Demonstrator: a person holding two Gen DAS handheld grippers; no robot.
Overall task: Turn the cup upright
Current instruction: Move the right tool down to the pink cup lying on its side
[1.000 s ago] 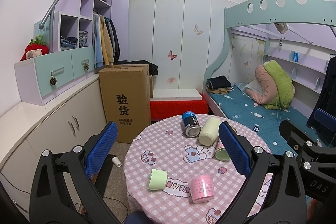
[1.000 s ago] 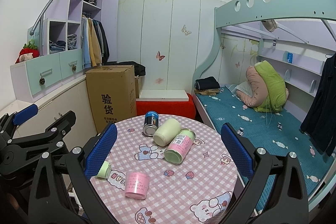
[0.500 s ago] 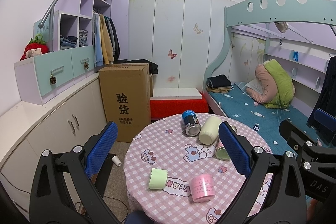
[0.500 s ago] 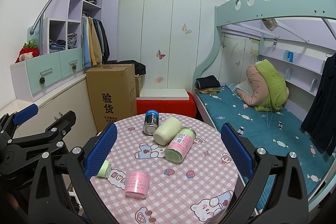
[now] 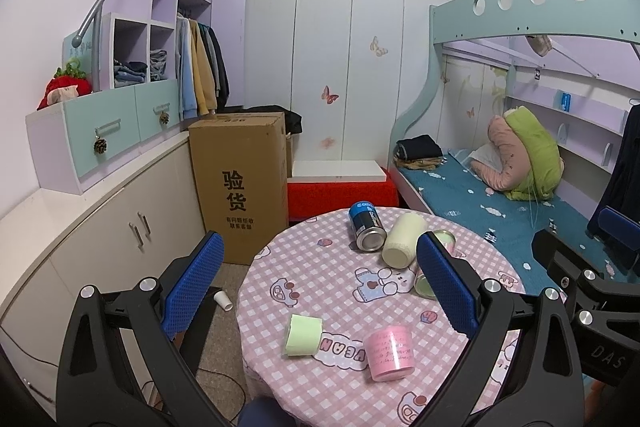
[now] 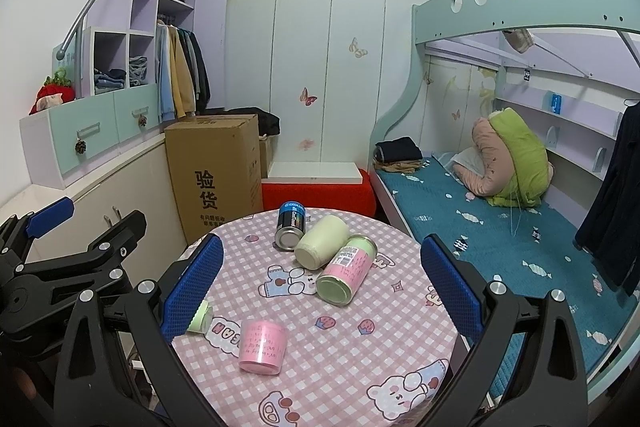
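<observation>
cup (image 6: 262,347) on table (image 6: 344,359), before cans (image 6: 291,231)

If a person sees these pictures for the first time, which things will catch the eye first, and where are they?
The eye goes first to the round table with its pink checked cloth, where a pink cup near the front and a green cup at the left edge lie among three toppled cans further back. Both open grippers, left gripper and right gripper, frame it with blue-padded fingers. Behind stands a large cardboard box.
</observation>
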